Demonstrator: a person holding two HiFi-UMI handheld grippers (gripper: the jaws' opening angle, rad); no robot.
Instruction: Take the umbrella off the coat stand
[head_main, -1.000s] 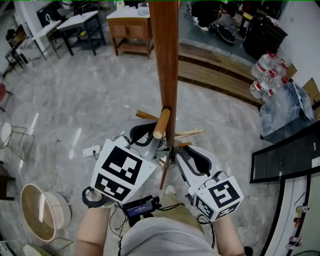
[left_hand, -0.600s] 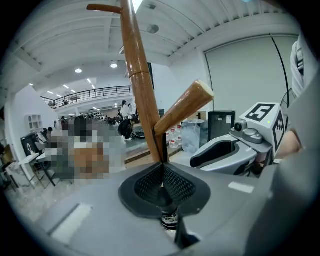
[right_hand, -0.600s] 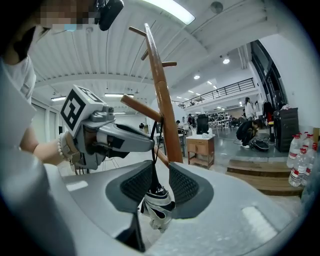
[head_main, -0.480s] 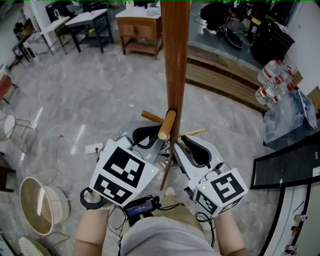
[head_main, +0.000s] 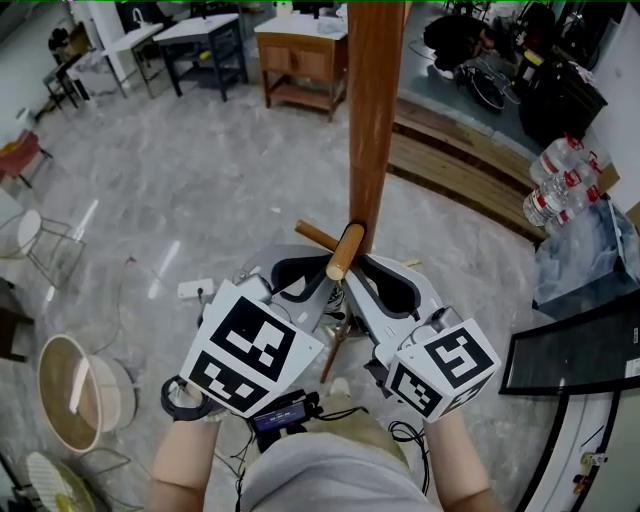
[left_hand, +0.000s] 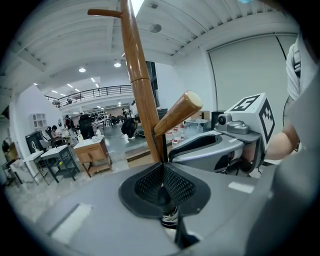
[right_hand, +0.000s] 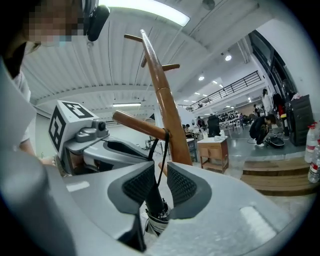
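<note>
The wooden coat stand's pole (head_main: 375, 120) rises in front of me, with a peg (head_main: 345, 252) sticking out toward me. From that peg (right_hand: 137, 125) a thin black strap (right_hand: 161, 150) drops to a folded dark umbrella (right_hand: 157, 215) hanging below. My right gripper (right_hand: 160, 172) is open around the strap and the umbrella's top; its jaws have just been closing, and a gap still shows. My left gripper (left_hand: 161, 177) is shut just under the peg (left_hand: 177, 112), with the umbrella (left_hand: 170, 217) showing beneath its pads. Whether it pinches the strap I cannot tell. In the head view both grippers flank the peg.
A wooden cabinet (head_main: 305, 60) and dark tables (head_main: 195, 40) stand at the back. Wooden steps (head_main: 450, 165) and water bottles (head_main: 560, 185) lie to the right, above a black-framed panel (head_main: 570, 320). A round basket (head_main: 75, 400) sits on the floor at left.
My right gripper has risen toward the peg and now sits close beside the left one. The left gripper has kept its place under the peg.
</note>
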